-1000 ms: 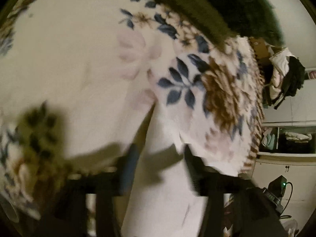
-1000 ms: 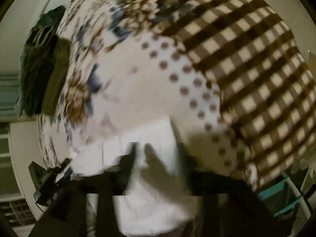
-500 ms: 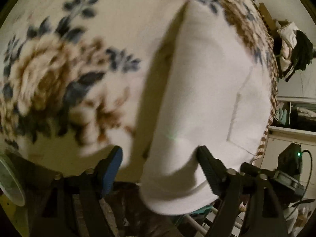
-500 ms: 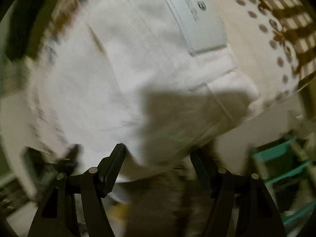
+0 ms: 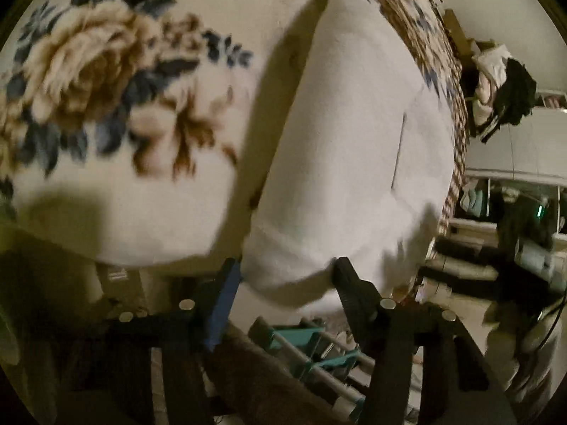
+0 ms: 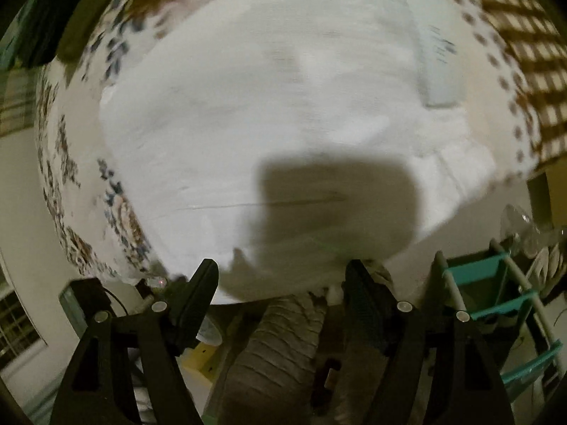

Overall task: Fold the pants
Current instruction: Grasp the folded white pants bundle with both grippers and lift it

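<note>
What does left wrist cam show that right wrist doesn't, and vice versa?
Left wrist only: the big brown rose print with blue leaves on the blanket, and a heap of white and black clothes at far right.

Right wrist only: the brown-and-cream checked blanket section, the pale rectangular label on the pants, and a blocky shadow across them.

Both: the white folded pants on the floral fleece blanket, a teal rack below, and each view's own open, empty claw: left claw, right claw.

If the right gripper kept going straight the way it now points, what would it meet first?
Most likely the near edge of the white pants, which lies just ahead of the open right gripper on the patterned blanket; depth is hard to judge.
</note>
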The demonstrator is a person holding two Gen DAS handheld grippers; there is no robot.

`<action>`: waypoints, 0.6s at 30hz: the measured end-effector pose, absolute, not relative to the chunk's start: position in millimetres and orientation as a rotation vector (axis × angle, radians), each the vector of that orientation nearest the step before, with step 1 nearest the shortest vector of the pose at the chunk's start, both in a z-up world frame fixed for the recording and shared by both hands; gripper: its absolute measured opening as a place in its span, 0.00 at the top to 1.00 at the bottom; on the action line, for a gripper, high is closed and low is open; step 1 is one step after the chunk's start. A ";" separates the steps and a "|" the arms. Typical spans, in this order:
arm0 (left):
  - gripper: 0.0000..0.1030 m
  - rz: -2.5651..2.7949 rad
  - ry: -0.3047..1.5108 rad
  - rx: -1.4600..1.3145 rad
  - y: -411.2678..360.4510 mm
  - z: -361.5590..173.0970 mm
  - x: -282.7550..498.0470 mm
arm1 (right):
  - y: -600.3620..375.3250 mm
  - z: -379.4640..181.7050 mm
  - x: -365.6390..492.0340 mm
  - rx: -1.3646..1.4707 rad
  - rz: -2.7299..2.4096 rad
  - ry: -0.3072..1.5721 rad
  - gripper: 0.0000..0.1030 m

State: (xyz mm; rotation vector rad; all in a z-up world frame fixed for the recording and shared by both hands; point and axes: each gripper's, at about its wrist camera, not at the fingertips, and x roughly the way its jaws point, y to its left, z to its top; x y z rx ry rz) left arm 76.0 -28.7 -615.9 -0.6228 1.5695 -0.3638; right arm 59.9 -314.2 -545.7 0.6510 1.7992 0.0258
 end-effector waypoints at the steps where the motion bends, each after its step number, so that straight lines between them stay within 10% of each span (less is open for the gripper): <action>1: 0.57 -0.369 1.578 -0.624 -27.8 -616.6 73.1 | -309.2 -543.5 63.8 0.635 0.028 1.803 0.26; 8: 0.57 -0.328 1.554 -0.635 -11.3 -594.1 85.8 | -286.3 -534.4 91.4 0.622 0.100 1.815 0.26; 18: 0.31 -0.417 1.545 -0.585 -55.7 -622.9 158.6 | -345.4 -549.4 57.7 0.891 -0.085 1.693 0.21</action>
